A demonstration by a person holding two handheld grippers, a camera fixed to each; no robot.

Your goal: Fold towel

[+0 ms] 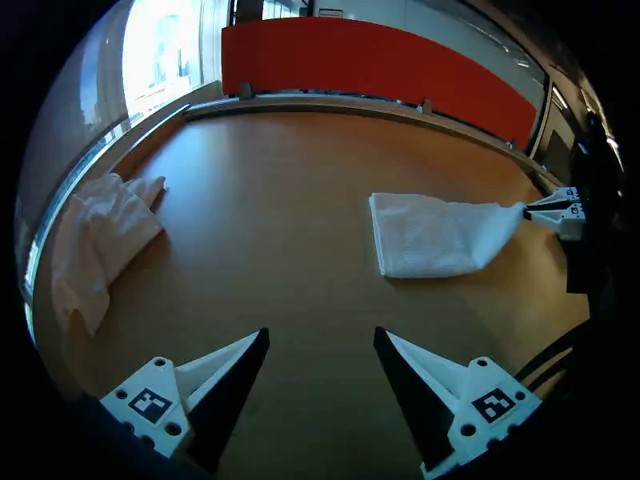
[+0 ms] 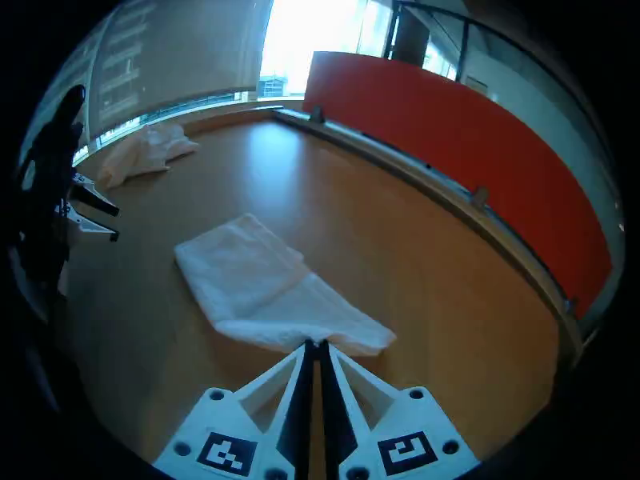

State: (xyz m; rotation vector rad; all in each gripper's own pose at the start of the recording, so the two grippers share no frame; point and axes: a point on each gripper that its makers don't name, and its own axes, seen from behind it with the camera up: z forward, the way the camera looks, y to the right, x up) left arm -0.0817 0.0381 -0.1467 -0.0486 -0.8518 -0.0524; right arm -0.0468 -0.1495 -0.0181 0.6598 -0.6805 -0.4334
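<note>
Right gripper view: right claw [image 2: 314,345] clenched on the towel [image 2: 248,280] corner, pinched edge hidden; left claw [image 1: 320,331] spread wide.

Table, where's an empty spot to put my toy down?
The wide bare wood of the table between the crumpled towel pile and the folded towel is free; so is the strip by the red panel. Crowded where the right hand-held gripper pinches that towel's corner.
</note>
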